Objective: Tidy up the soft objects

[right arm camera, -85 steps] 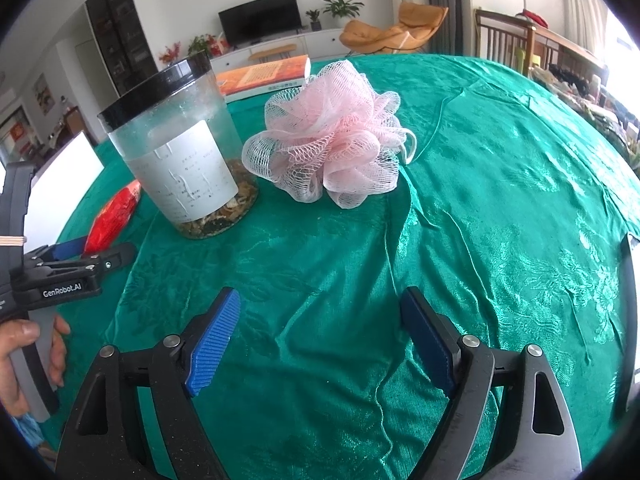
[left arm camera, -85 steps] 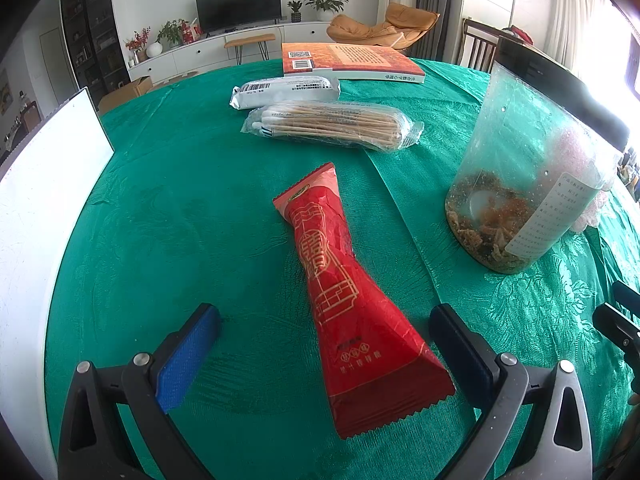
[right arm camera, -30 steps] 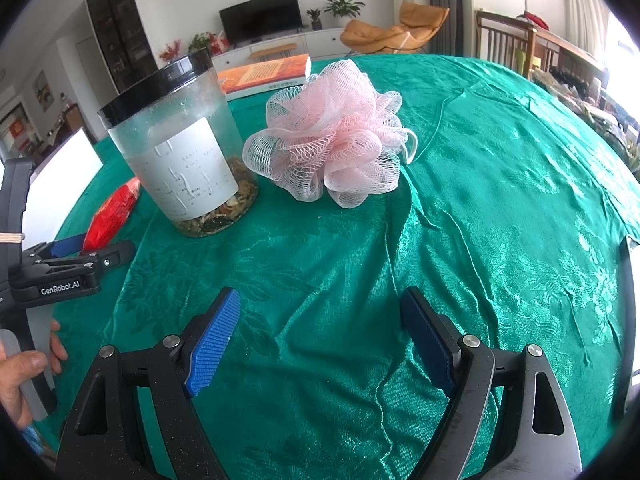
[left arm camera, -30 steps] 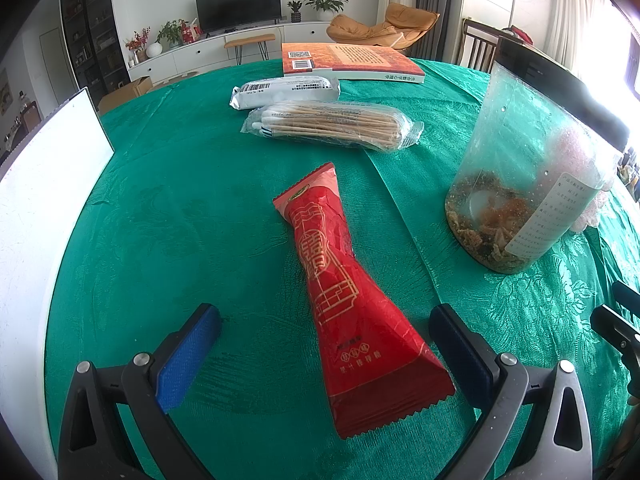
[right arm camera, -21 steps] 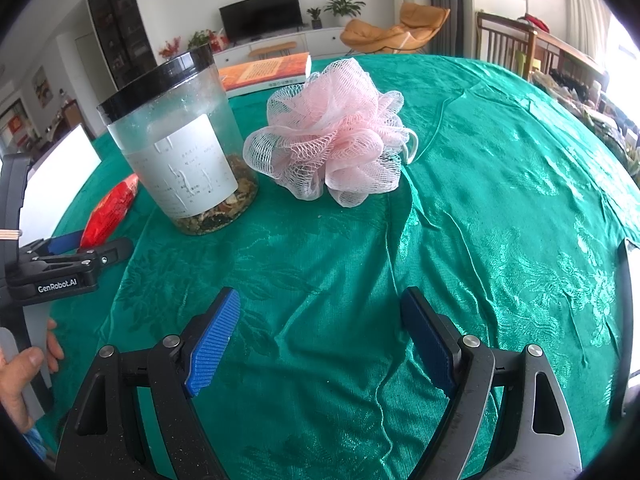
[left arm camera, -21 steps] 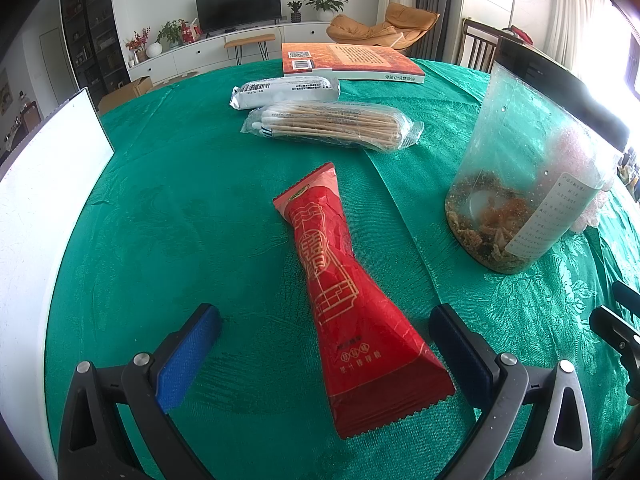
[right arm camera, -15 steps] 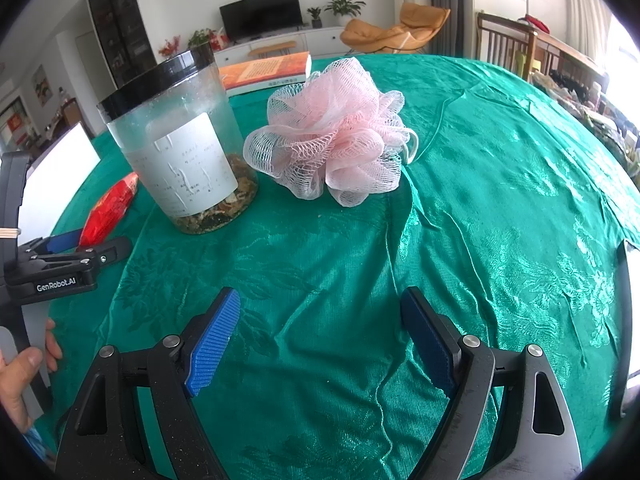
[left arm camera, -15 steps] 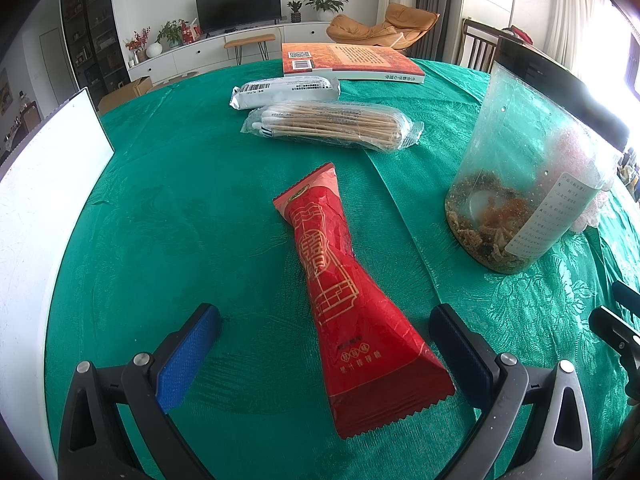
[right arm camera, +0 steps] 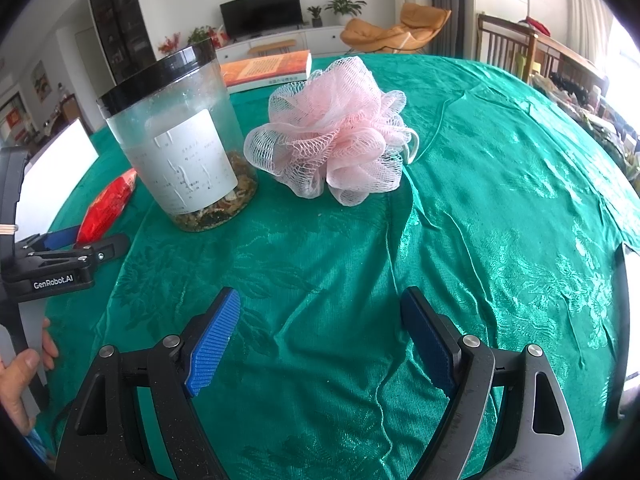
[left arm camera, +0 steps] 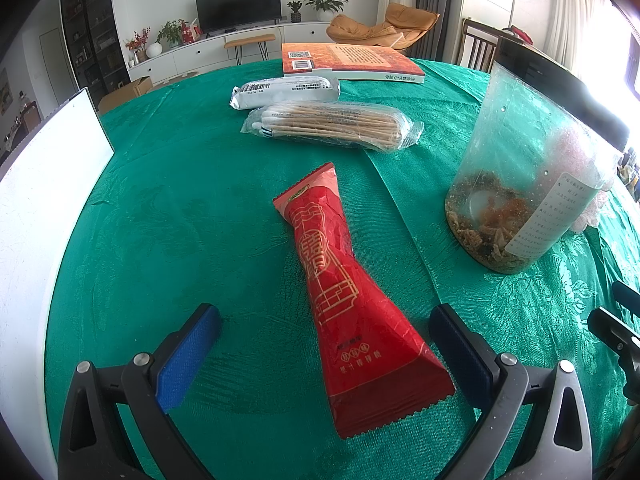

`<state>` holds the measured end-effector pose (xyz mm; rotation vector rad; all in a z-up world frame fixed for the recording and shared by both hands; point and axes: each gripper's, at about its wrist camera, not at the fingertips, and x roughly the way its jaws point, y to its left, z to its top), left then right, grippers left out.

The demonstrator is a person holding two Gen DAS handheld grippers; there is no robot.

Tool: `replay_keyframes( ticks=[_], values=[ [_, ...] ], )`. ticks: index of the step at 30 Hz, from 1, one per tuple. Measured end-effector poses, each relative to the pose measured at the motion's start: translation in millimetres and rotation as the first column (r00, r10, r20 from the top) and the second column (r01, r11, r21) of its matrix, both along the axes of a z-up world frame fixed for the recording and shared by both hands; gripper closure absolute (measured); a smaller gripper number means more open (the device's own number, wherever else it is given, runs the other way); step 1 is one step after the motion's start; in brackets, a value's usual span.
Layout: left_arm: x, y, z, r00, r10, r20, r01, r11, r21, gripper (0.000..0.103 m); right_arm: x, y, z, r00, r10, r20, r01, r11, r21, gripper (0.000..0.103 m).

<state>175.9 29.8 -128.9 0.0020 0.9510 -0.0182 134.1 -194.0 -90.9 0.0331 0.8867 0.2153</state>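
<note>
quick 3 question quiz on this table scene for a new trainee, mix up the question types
1. True or false: the left gripper is shut on the red packet.
2. Which thing stands right beside the pink mesh bath puff? A. the clear jar with a black lid B. the bag of cotton swabs C. the white packet
3. Fill in: the orange book lies at the ___ edge of the green tablecloth, seen from both grippers.

Key
1. False: its jaws are open, with the packet lying between them on the cloth.
2. A
3. far
</note>
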Motion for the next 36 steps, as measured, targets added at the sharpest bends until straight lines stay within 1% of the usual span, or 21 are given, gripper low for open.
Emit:
replay_keyframes(
  ticks=[34,36],
  values=[
    [0.0,0.1,0.0,1.0,0.0,0.0,0.0,1.0,-0.001,0.0,0.1,1.8,0.2,1.0,0.001,-0.001,-0.001,1.0,-0.009,0.018],
    [2.0,0.6,0.5,1.0,-0.014,-0.011,0.014,1.0,-0.004,0.0,0.0,2.6,1.1,1.0,0.002,-0.002,-0.002,1.0,-0.019,0.018]
  ],
)
